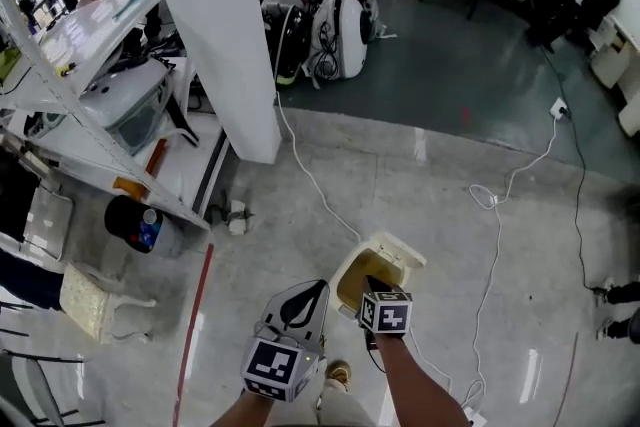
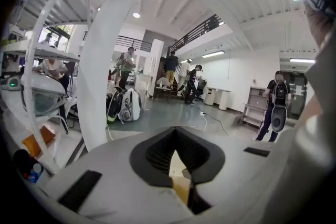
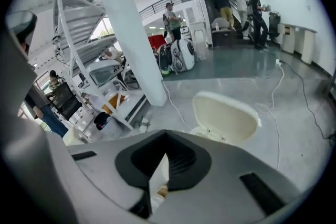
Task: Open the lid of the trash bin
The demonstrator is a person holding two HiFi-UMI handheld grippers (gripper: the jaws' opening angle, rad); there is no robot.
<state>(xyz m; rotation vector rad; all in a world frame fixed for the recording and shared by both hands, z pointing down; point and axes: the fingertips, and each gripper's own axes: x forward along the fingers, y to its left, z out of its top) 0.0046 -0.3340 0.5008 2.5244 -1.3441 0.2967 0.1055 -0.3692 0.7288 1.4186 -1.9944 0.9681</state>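
The trash bin (image 1: 347, 281) stands on the floor at the lower middle of the head view, just above the two grippers. Its cream lid (image 1: 398, 253) is swung up and back toward the upper right, so the yellowish inside of the bin shows. In the right gripper view the lid (image 3: 226, 115) sits at the middle right with its underside facing the camera, hinged at its lower edge.

The left claw (image 1: 318, 289) is closed, jaws meeting at the tip with nothing between them, and sits just left of the bin. The right claw (image 1: 373, 283) is likewise closed and empty. It hangs over the bin's opening and I cannot tell whether it touches the rim.

Judging by this, the opening is essentially done: the lid stands up unheld. What looks left is only drawing the claws clear.
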